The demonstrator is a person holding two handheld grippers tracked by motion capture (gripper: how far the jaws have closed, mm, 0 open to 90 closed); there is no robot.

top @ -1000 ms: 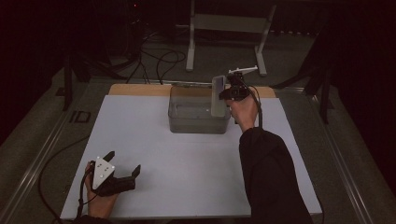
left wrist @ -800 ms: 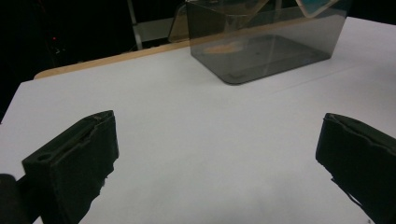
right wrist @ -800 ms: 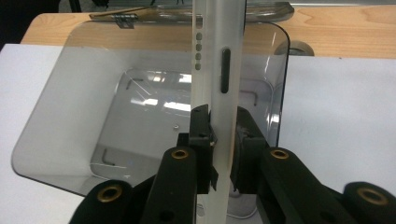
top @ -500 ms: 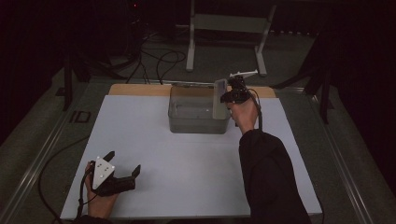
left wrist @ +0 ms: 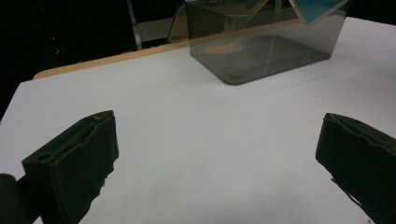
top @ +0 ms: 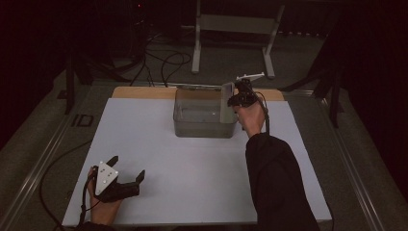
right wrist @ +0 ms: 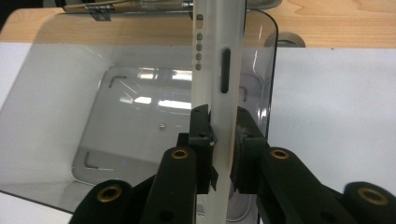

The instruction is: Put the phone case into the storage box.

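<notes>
A smoky clear plastic bin [top: 204, 131] stands at the back middle of the white table [top: 168, 192]. My right gripper [top: 234, 100] is shut on a thin cream-coloured slab [top: 226, 103], held upright on edge over the bin's right end. In the right gripper view the slab's edge [right wrist: 219, 56] shows small holes and a slot, and the right gripper [right wrist: 223, 126] has a jaw pressed on each side of it above the bin [right wrist: 70, 93]. My left gripper [top: 127, 166] rests open on the table at the front left. Nothing lies between the left gripper [left wrist: 219, 119] jaws, with the bin [left wrist: 261, 51] far ahead.
A wooden strip [top: 139, 92] runs along the table's back edge, and a metal bar with a clip [right wrist: 126, 7] lies behind the bin. A grey metal stand [top: 235, 29] and cables [top: 163, 62] sit on the floor beyond the table.
</notes>
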